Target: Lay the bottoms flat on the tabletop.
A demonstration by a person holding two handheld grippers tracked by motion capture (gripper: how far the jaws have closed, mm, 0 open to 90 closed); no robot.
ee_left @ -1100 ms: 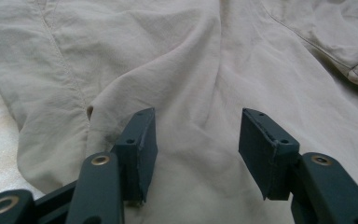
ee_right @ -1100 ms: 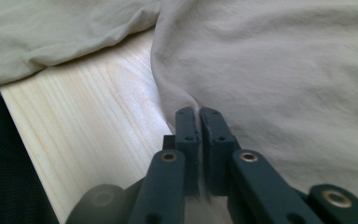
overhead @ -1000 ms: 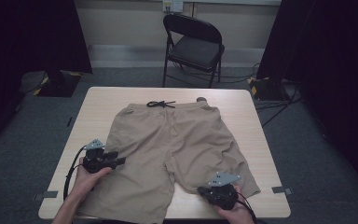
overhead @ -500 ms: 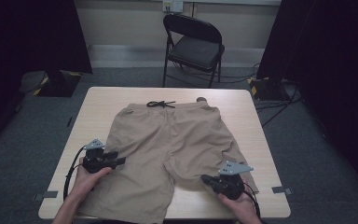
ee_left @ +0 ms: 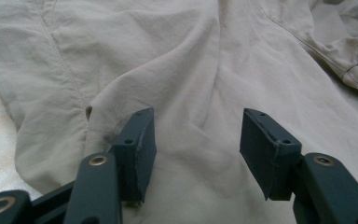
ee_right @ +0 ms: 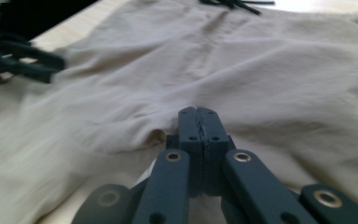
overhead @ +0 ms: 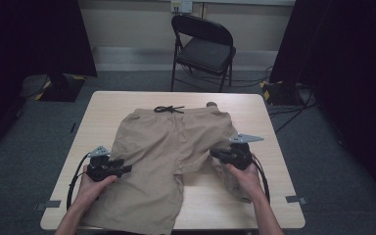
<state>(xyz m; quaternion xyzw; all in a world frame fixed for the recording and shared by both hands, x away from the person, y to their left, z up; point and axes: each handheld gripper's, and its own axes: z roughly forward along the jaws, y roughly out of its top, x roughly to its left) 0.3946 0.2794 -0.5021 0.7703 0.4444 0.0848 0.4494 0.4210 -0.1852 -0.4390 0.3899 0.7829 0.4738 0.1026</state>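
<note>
Khaki shorts lie flat on a light wooden table, with the black drawstring at the far waistband. My left gripper rests over the left leg, open, and bare cloth lies between its jaws. My right gripper is shut on the right leg's fabric, which is pulled up and bunched toward the crotch. In the right gripper view the jaws press together at a fold of the shorts. The drawstring shows at the top of that view.
A black folding chair stands beyond the table's far edge. Dark curtains hang at both sides. Bare tabletop shows at the front right, where the leg lay. The other gripper appears blurred at the left of the right gripper view.
My right gripper has moved away from the front edge and inward, dragging the right leg of the shorts up with it. The left gripper has stayed in place.
</note>
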